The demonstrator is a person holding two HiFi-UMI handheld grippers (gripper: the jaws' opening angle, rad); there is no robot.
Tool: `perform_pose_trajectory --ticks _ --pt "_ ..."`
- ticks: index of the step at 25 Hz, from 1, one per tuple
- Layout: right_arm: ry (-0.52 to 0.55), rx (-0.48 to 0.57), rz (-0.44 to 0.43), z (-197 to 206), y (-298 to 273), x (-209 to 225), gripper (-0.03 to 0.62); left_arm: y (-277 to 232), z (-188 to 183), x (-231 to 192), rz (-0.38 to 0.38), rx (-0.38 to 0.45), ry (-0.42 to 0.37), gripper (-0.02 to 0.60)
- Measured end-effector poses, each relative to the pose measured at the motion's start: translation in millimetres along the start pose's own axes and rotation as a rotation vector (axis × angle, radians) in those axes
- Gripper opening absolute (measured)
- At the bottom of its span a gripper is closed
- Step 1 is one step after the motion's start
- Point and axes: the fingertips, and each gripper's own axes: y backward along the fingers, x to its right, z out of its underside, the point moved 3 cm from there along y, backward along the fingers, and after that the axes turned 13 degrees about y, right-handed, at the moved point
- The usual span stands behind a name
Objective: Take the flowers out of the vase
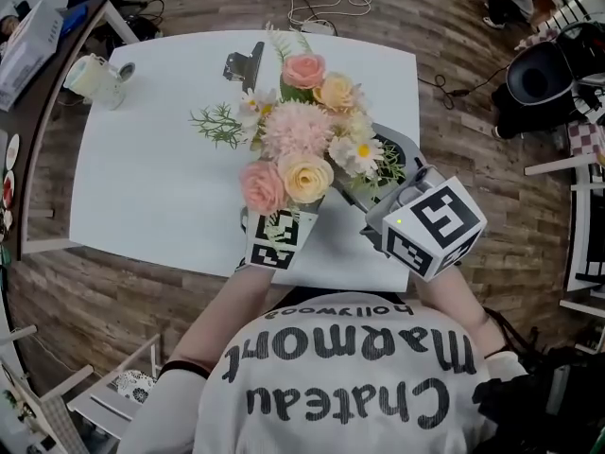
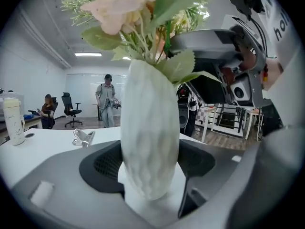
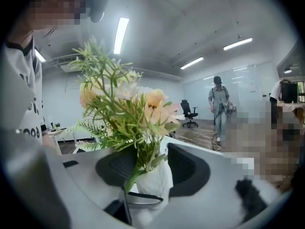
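Observation:
A bouquet of pink, cream and white flowers (image 1: pixel 298 140) stands near the front edge of the white table (image 1: pixel 151 178) and hides its vase in the head view. In the left gripper view the white textured vase (image 2: pixel 150 147) fills the space between the jaws of my left gripper (image 2: pixel 150 175), whose pads lie against both its sides. Above, my right gripper (image 2: pixel 219 46) reaches into the greenery. In the right gripper view, my right gripper (image 3: pixel 152 168) closes around the green stems (image 3: pixel 143 161) just above the vase mouth (image 3: pixel 155 187).
A pale mug (image 1: pixel 95 78) sits at the table's far left corner and a metal binder clip (image 1: pixel 244 64) at the far edge. A loose green sprig (image 1: pixel 219 126) lies left of the bouquet. People (image 2: pixel 107 101) and office chairs are in the background.

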Motion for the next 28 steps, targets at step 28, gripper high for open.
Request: perform_pose_trajectory --ticks 28 --pt "-0.022 0.0 -0.012 6 -2 9 0.048 -11 8 4 0.002 0.001 -0.056 0.348"
